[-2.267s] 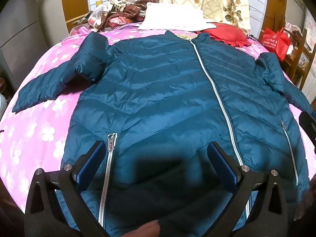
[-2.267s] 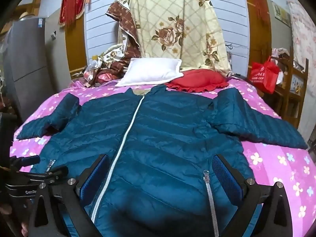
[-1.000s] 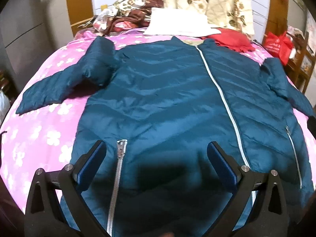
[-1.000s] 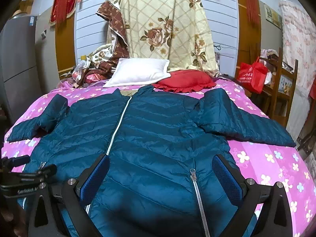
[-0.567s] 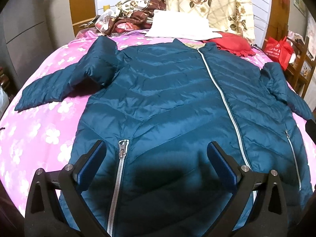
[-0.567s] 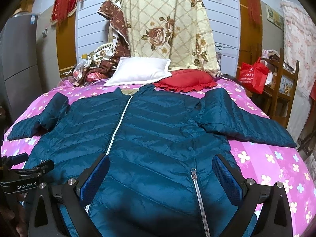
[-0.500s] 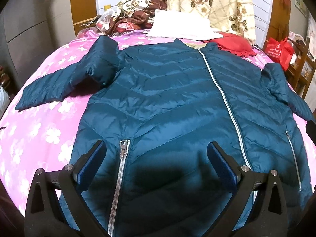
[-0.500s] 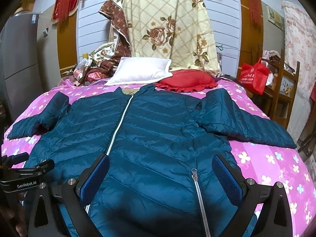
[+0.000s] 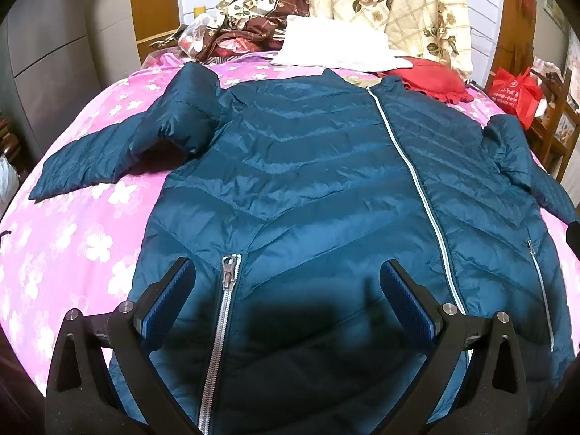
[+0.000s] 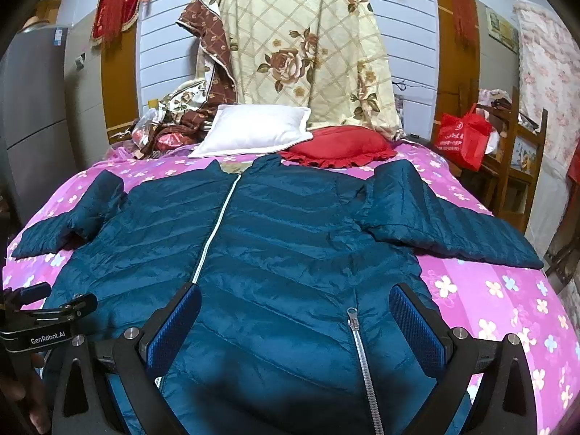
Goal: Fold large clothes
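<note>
1. Nearest, the left gripper [image 9: 288, 293] and right gripper [image 10: 295, 317] hover with jaws spread wide, holding nothing.
2. Between and beyond them the teal jacket [image 9: 319, 181] lies zipped, face up, sleeves spread, on the pink bed [image 9: 72, 232]; contact seems absent.
3. Only the right view shows the white pillow [image 10: 253, 134] whole.

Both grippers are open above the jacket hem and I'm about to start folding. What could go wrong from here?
The jacket is puffy and slick, so a pinch may slip or folds spring back. The pocket zipper lies between the left gripper fingers and could snag. The right sleeve reaches the bed edge and may slide off.
</note>
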A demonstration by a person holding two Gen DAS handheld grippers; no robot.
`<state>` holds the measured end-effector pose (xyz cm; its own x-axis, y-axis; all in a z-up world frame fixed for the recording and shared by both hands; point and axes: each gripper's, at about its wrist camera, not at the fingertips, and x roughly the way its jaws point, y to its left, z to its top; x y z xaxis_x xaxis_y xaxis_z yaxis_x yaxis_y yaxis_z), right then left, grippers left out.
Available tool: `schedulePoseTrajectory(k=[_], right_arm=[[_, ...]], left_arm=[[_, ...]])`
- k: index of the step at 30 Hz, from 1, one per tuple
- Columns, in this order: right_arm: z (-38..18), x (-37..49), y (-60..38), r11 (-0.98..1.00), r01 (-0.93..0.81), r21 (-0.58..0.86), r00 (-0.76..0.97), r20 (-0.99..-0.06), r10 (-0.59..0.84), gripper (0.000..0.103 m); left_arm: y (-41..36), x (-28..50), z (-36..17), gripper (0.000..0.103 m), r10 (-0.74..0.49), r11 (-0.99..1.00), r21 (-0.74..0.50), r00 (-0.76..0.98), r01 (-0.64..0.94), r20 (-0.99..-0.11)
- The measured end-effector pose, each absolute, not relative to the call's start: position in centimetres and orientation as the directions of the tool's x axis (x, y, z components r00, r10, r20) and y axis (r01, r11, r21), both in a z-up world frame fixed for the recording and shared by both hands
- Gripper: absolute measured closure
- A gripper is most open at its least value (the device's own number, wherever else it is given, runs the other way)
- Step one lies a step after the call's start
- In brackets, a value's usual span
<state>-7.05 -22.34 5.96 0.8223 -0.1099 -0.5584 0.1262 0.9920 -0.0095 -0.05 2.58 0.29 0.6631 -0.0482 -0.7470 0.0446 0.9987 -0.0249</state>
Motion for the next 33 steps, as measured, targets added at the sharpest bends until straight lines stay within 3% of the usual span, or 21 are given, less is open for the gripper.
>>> schedulePoseTrajectory(k=[8, 13, 22, 28, 33], right_arm=[[5.9, -6.9, -22.4, 0.991, 0.135, -0.017, 0.815, -0.566, -0.121, 0.0], [5.8, -6.5, -22.6, 0.99, 0.141, 0.018, 0.804, -0.585, -0.104, 0.0], [6.1, -7.0, -22.7, 0.994, 0.107, 0.037, 0.81, -0.583, -0.066, 0.0], [6.3, -7.3, -23.3, 0.993, 0.109, 0.046, 0.812, -0.58, -0.062, 0.0], [5.7, -6.8, -23.2, 0.994, 0.098, 0.047, 0.794, -0.606, -0.05, 0.0]], left_arm=[[3.0, 0.2, 0.0, 0.001, -0.04, 0.999, -0.025, 0.661, 0.032, -0.749], [6.7, 2.8, 0.9, 0.001, 0.011, 0.997, -0.041, 0.65, -0.066, -0.76], [23.0, 9.0, 2.8, 0.001, 0.125, 0.963, -0.054, 0.613, -0.265, -0.78], [37.5, 12.3, -1.0, 0.001, 0.355, 0.869, 0.112, 0.451, -0.482, -0.819], [43.9, 13.8, -3.9, 0.001, 0.395, 0.83, 0.154, 0.369, -0.536, -0.841]])
